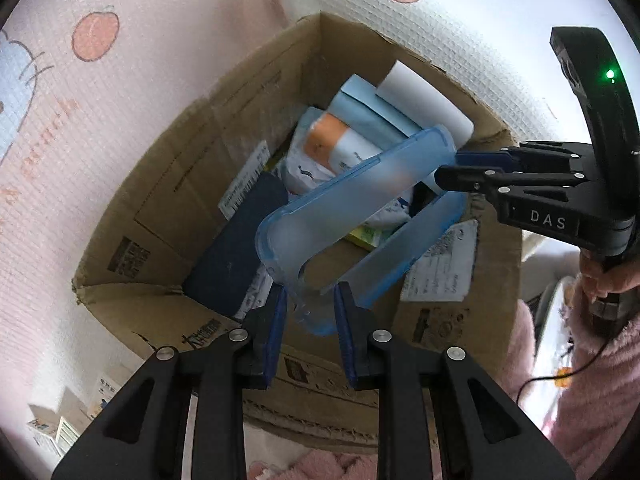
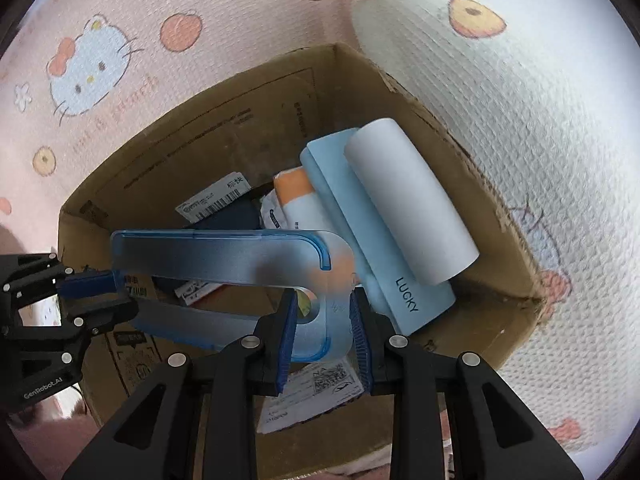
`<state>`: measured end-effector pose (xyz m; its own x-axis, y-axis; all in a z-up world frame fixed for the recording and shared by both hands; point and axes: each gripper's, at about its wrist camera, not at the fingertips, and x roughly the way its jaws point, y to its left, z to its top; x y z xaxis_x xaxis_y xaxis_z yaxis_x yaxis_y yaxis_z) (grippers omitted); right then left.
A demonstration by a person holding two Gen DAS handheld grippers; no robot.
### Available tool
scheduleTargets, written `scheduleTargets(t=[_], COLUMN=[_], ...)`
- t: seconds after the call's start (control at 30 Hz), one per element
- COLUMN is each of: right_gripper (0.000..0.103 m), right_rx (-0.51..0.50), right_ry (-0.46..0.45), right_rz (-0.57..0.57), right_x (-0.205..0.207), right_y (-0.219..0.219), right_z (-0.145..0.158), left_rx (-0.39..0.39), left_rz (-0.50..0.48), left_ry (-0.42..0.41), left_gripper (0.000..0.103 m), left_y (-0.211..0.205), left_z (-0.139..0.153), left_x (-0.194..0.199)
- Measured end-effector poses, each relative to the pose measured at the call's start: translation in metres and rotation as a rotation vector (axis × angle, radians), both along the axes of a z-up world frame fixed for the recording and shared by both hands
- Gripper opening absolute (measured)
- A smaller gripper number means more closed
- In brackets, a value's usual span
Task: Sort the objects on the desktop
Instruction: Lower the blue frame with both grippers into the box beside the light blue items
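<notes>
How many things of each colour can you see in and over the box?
Blue: 3, the frosted cover held by both grippers, the lint roller holder, the dark case
White: 1, the roll
Orange and white: 1, the packet
Brown: 1, the cardboard box
Total: 6

Black left tongs (image 1: 310, 312) with blue ribbed pads and silver screws; beside them, the right tongs (image 1: 456, 168) marked "DAS", green light, black cable, fuzzy pink sleeve (image 1: 600, 360)
</notes>
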<state>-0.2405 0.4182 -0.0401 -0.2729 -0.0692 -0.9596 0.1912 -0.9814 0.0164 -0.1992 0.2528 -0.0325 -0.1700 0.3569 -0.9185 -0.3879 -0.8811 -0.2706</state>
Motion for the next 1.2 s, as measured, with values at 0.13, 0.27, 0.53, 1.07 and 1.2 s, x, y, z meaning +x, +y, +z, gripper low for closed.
scheduleTargets(t=[0.13,0.27,0.53,1.07,1.2], right_gripper=[0.023,0.005,0.005,0.006,0.006], right_rx=[0.054,0.137,0.163,-0.010,0.003], right_ry=[-0.014,-0.044,-0.075,-0.070,-0.065], right_rz=[0.029,0.073,0.122,-0.070,-0.075], right_x=[0.001,0.003,0.000,-0.004,-0.007], right_y=[-0.003,-0.009,-0.016,0.017,0.018], right_z=[0.002,-0.002,-0.012,-0.014,-0.019], left_rx=[-0.001,-0.003,0.006,0.051,0.044], left_rz=[-0.036,-0.061,-0.062,-0.507,-0.488], left_ry=[-0.017,-0.028,0.026,0.140,0.110], left_gripper=[0.029,0.038,0.053,0.055,0.055], left_y=[0.001,-0.003,-0.015,0.070,0.070], left_z=[0.000,0.008,0.020,0.005,-0.019], left_x=[0.001,-0.001,-0.008,-0.045,-0.064])
